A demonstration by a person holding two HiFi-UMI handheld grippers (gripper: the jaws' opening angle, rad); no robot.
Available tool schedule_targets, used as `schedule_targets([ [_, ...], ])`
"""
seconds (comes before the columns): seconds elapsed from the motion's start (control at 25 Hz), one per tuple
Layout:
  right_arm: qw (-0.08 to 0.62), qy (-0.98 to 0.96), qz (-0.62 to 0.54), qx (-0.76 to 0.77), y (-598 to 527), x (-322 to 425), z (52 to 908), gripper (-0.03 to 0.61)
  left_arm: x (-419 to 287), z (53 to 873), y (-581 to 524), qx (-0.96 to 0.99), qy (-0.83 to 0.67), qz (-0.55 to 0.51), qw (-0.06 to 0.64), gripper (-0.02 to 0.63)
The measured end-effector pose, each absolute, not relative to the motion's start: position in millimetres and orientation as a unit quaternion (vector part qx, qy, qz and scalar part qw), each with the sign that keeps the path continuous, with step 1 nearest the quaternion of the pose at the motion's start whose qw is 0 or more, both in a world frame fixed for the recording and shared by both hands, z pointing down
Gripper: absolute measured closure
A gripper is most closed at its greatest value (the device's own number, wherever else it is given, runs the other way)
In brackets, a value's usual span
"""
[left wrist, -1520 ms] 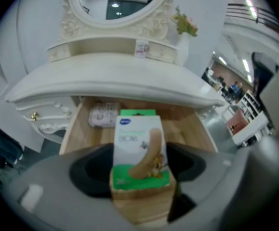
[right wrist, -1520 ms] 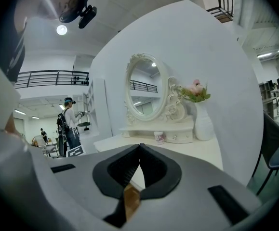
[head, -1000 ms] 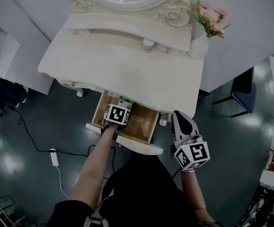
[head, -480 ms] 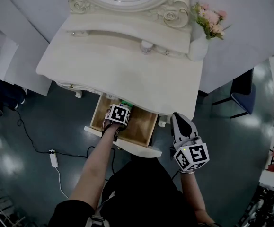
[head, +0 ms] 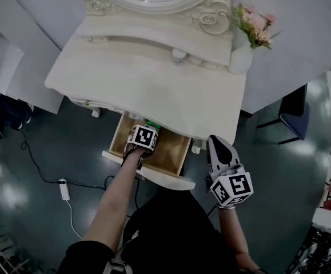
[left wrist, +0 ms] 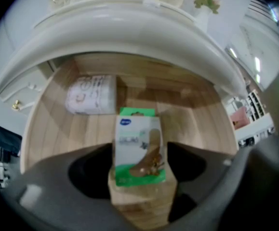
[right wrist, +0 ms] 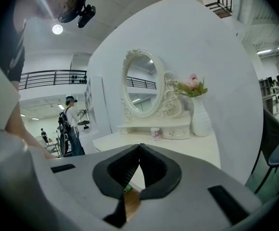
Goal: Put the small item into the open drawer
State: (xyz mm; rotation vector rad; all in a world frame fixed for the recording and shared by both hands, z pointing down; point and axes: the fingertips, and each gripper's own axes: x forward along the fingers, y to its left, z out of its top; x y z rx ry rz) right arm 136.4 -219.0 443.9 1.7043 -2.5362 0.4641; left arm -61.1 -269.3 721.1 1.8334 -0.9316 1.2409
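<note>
Left gripper point(left wrist: 139, 165) holds packet point(left wrist: 137, 141) inside wooden drawer point(left wrist: 67, 134).

A packet point(left wrist: 139, 146) held over the open drawer point(left wrist: 204, 124)
The left gripper point(left wrist: 140, 174) clasped its sides between both jaws; a white patterned pouch point(left wrist: 91, 95) lay at the drawer's back left.

Green-white plaster packet point(left wrist: 137, 138), label toward me, inside the open wooden drawer point(left wrist: 52, 129), nipped in my left claw point(left wrist: 139, 150).

Matt bare-wood drawer point(left wrist: 57, 129), glossy plastic packet point(left wrist: 139, 148), smooth cream-painted dresser top point(head: 154, 79).
</note>
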Motion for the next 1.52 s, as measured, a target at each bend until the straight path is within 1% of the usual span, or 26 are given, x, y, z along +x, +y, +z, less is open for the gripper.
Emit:
schedule_targets([
  [0.16, 0.023, -0.824, 0.148, 0.546, -219, 133, 441, 0.581, -63, 701, -277, 0.723, -0.375, 0.461, 0.352, 0.253],
  [0.28, 0.022, -0.829, 0.143, 0.540, -219, 130, 439, 0.581, -64, 675, -284, 0.738, -0.396, 0.432, 0.335, 0.266],
  [0.44, 0.017, -0.835, 0.137, 0.533, -219, 124, 433, 0.581, -67, 634, -291, 0.761, -0.425, 0.383, 0.306, 0.303],
  [0.64, 0.013, -0.843, 0.127, 0.522, -219, 113, 424, 0.581, -76, 594, -293, 0.777, -0.462, 0.324, 0.278, 0.370],
  [0.84, 0.007, -0.850, 0.122, 0.513, -218, 104, 419, 0.581, -90, 553, -293, 0.787, -0.498, 0.260, 0.255, 0.394],
  [0.96, 0.006, -0.853, 0.119, 0.509, -217, 98, 415, 0.581, -98, 526, -290, 0.797, -0.514, 0.224, 0.225, 0.406],
  [1.32, 0.001, -0.859, 0.101, 0.501, -207, 86, 401, 0.581, -119, 444, -270, 0.816, -0.547, 0.125, 0.135, 0.500],
  [1.52, -0.005, -0.860, 0.094, 0.501, -200, 83, 395, 0.581, -126, 414, -257, 0.819, -0.557, 0.099, 0.096, 0.536],
])
